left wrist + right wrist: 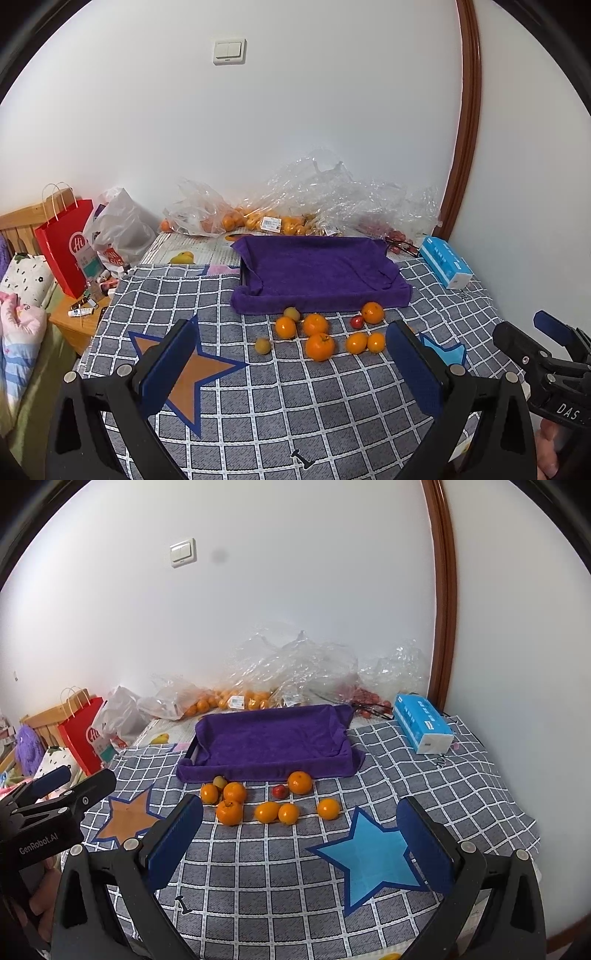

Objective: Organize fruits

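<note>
- We see a plain white wall point(295, 122) behind everything, with a double light switch point(229, 51) on it and a brown door frame point(469, 110) curving down the right side
- We work over a grey checked cloth point(280, 398) spread on the surface, printed with an orange star point(184, 373) on the left and a blue star point(373, 856) on the right
- Crumpled clear plastic bags point(332, 192) line the wall, some with more oranges inside; one carries a white price label we cannot read
- A tray draped in a purple towel point(317, 269) sits mid-cloth, nothing lying in it
- Off the left edge stand a red paper bag point(68, 243) marked "Hi" and a white shopping bag point(118, 229) — past them, a wooden nightstand
- A blue tissue box point(423, 723) lies near the right edge, its print too small to read
- Our left gripper point(291, 354) is spread wide and carries nothing; our right gripper point(303, 834) is likewise wide and bare, its body lettered "DAS"
- The other handle reads "GenRobot.AI"
- The loose fruits point(319, 334) — oranges, two pale yellowish ones and one small red one — lie scattered just in front of the tray's near edge, ahead of both grippers, with bare cloth between
</note>
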{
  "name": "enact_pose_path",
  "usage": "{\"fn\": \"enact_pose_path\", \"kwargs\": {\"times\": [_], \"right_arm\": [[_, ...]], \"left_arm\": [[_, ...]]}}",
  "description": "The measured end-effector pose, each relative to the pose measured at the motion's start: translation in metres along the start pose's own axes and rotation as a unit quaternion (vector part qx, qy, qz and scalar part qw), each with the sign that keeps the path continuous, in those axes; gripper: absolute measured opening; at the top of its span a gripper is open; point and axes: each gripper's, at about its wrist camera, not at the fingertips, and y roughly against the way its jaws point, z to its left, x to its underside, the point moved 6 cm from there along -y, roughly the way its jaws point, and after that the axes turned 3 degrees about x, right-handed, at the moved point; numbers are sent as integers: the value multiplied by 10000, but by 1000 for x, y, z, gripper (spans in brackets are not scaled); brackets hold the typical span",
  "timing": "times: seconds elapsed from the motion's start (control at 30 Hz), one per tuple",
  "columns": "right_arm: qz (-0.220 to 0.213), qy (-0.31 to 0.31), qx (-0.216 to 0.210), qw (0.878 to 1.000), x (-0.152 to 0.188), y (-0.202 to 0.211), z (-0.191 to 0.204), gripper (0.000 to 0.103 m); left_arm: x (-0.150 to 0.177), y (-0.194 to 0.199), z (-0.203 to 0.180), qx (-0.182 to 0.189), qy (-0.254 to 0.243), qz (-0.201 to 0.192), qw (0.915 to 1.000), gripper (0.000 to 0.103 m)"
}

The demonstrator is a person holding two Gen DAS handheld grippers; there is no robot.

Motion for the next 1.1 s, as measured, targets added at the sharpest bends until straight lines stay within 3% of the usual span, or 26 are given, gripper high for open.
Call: {"fn": "enact_pose_path", "kwargs": {"times": [1.1], "right_arm": [[-73,14,-87,9999,1,8,8,103]], "left_arm": [[2,1,1,98,78,15,9999,103]]}}
